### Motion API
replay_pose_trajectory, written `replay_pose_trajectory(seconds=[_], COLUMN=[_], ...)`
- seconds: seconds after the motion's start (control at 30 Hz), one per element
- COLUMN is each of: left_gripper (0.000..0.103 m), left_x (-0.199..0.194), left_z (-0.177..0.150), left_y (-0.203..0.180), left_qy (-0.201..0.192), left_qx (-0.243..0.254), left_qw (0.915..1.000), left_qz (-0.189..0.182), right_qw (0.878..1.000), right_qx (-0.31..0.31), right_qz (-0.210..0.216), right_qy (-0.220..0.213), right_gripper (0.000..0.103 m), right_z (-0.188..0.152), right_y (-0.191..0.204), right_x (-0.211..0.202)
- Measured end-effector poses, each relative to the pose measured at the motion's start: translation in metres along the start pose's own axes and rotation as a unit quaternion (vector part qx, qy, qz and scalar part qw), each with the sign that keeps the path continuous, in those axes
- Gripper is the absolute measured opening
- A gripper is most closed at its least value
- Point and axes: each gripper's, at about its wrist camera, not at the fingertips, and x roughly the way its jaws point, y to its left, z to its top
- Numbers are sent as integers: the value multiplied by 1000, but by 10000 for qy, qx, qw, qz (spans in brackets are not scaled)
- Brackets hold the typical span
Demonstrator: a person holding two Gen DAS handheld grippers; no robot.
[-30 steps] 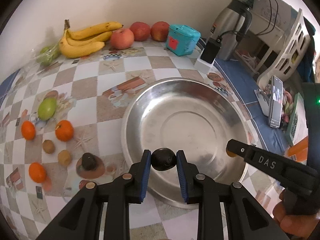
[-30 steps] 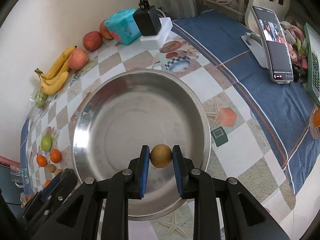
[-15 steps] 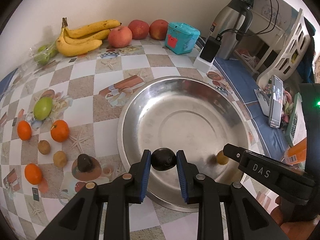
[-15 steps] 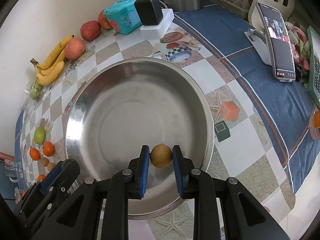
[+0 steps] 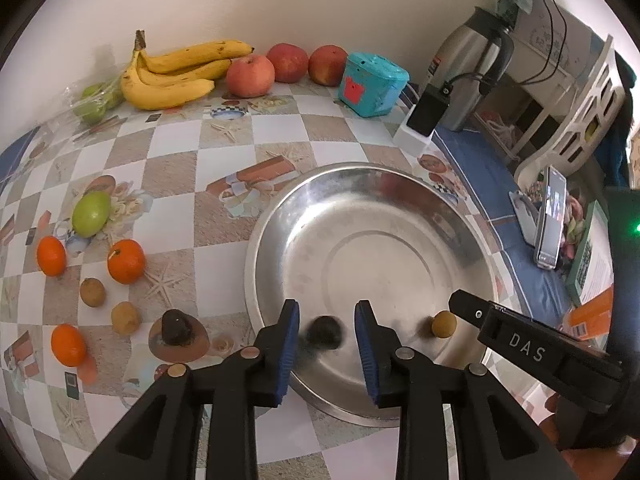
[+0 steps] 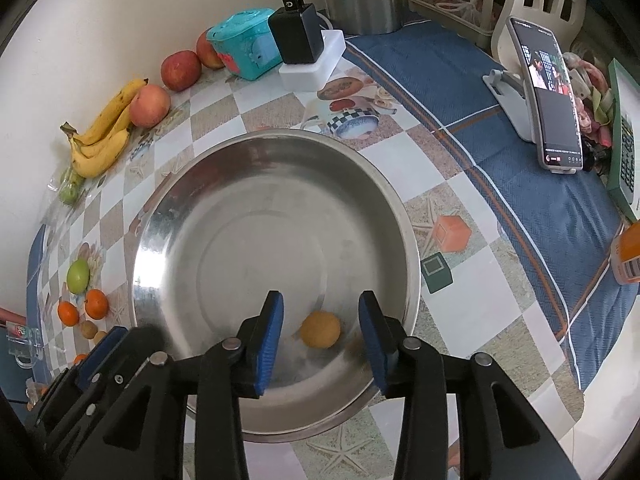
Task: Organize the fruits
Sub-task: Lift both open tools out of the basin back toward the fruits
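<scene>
1. Opening over the near side of the steel bowl [image 5: 472, 240], my left gripper [image 5: 327, 330] has its jaws spread, with a blurred dark fruit [image 5: 323, 332] between them, clear of both pads.
2. My right gripper [image 6: 320, 330] is opening too; the brown fruit [image 6: 320, 329] lies between its parted pads, inside the bowl.
3. Oranges [image 5: 125, 261] and bananas [image 5: 172, 76] sit on the table.

The only legible marking is "DAS", showing in white capital letters on the black side of the right gripper [image 5: 520, 350] in the left wrist view. The phone [image 6: 554, 108] is displaying a picture and small characters, too small to read. The red label on the teal box [image 5: 374, 84] and the print on the orange package [image 6: 628, 258] are showing nothing readable.
</scene>
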Motion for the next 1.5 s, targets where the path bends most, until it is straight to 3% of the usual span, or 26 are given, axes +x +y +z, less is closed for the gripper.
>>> replay_pose_trajectory(seconds=[0.17, 0.23, 0.3, 0.47, 0.57, 0.7, 0.97, 1.03, 1.07, 1.5], left_gripper=[48, 63, 71, 83, 90, 102, 103, 103, 103, 103], left_x=[-1, 0, 1, 5, 9, 7, 0, 0, -1, -35], left_z=[1, 2, 2, 0, -1, -3, -5, -5, -6, 3], left_y=[8, 13, 18, 34, 49, 66, 88, 92, 93, 112], left_qy=[-4, 9, 7, 159, 327, 347, 437, 527, 551, 232], left_qx=[-156, -234, -306, -481, -739, -1114, -1206, -1127, -1117, -1024], left_qw=[9998, 9993, 9981, 9937, 9907, 9854, 9749, 9726, 9719, 9710], left_qz=[133, 306, 529, 1004, 1099, 1241, 1819, 1964, 1996, 2146], right_qw=[10000, 10000, 10000, 9999, 9997, 9994, 9983, 9979, 9975, 9953], right_qx=[17, 21, 20, -52, -155, -299, -518, -583, -625, -923], right_qz=[-33, -47, -59, -107, -142, -164, -235, -249, -260, -228], right_qy=[-21, -28, -30, -69, -99, -116, -145, -164, -186, -199], right_gripper=[46, 51, 54, 61, 69, 70, 74, 90, 91, 94], right_z=[1, 1, 1, 1, 0, -1, -4, -4, -5, -11], right_y=[0, -1, -2, 0, 3, 8, 16, 18, 20, 34], right_x=[-1, -1, 0, 0, 1, 1, 1, 2, 2, 2])
